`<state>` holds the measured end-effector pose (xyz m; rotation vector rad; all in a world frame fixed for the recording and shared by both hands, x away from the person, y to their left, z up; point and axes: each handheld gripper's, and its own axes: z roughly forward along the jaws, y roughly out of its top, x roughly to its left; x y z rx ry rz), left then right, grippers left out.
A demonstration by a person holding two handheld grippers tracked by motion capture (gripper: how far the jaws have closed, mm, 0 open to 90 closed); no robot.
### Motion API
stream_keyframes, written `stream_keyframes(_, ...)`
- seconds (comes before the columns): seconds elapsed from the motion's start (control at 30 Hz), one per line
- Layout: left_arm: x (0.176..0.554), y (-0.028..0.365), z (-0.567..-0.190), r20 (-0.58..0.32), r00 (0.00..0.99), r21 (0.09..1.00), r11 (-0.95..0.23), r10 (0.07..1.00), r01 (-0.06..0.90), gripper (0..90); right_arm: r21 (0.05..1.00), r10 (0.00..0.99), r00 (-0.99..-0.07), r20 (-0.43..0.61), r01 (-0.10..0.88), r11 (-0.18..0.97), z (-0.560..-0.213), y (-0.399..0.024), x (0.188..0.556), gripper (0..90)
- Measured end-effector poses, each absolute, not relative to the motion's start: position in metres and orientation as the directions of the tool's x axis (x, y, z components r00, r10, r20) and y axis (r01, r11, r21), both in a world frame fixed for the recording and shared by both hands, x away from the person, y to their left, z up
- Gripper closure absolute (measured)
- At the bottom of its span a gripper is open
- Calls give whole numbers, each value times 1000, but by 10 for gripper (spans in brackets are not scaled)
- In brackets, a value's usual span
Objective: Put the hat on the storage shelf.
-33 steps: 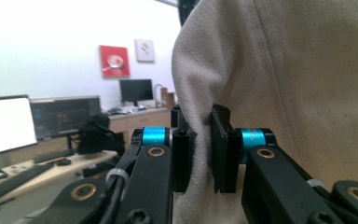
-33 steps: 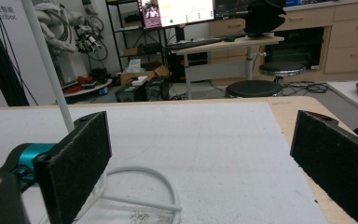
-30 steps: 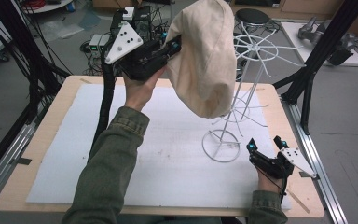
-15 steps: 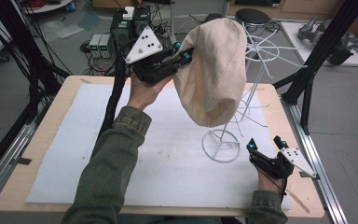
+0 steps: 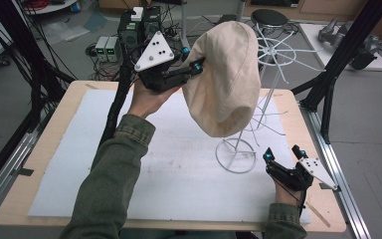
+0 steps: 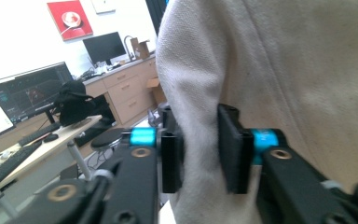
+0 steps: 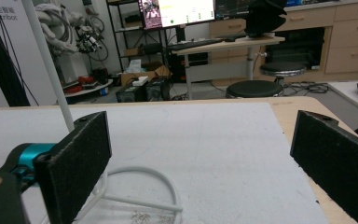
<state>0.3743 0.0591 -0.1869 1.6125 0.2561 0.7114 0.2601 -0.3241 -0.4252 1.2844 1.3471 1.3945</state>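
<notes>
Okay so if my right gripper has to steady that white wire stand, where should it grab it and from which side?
Probably the thin upright pole just above the ring base, coming in from the right, where the right gripper already sits open beside the base. There the pole is bare and narrow enough to pass between the fingers; higher up, the beige cloth hat and the wire arms crowd it.

black stool (image 5: 270,17), desk monitors (image 7: 177,11), red wall picture (image 6: 70,18)

A cream cloth hat (image 5: 227,79) hangs raised in the air, a fold of its edge pinched between the left gripper's fingers (image 6: 232,148). Just beyond it stands a white wire rack (image 5: 263,107), upright on its ring base.
</notes>
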Motion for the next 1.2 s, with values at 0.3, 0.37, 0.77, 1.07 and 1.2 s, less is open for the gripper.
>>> stream_keyframes(0.3,378,64,-191,233,796,973,-136,559,-189,485,987,975,-173,138,105,-121,-425,-324,260,43)
stream_keyframes(0.37,379,67,-193,229,792,973,-135,565,-186,474,987,975,-172,138,105,-121,-425,-324,260,43)
stream_keyframes(0.77,381,86,-195,157,776,985,-40,611,-168,363,987,976,-171,136,104,-120,-425,-324,260,43)
stream_keyframes(1.07,378,93,-195,146,771,984,-8,620,-180,324,988,976,-171,135,103,-119,-425,-324,260,43)
stream_keyframes(1.2,375,102,-196,119,775,980,53,620,-193,315,988,976,-171,133,100,-117,-426,-324,261,43)
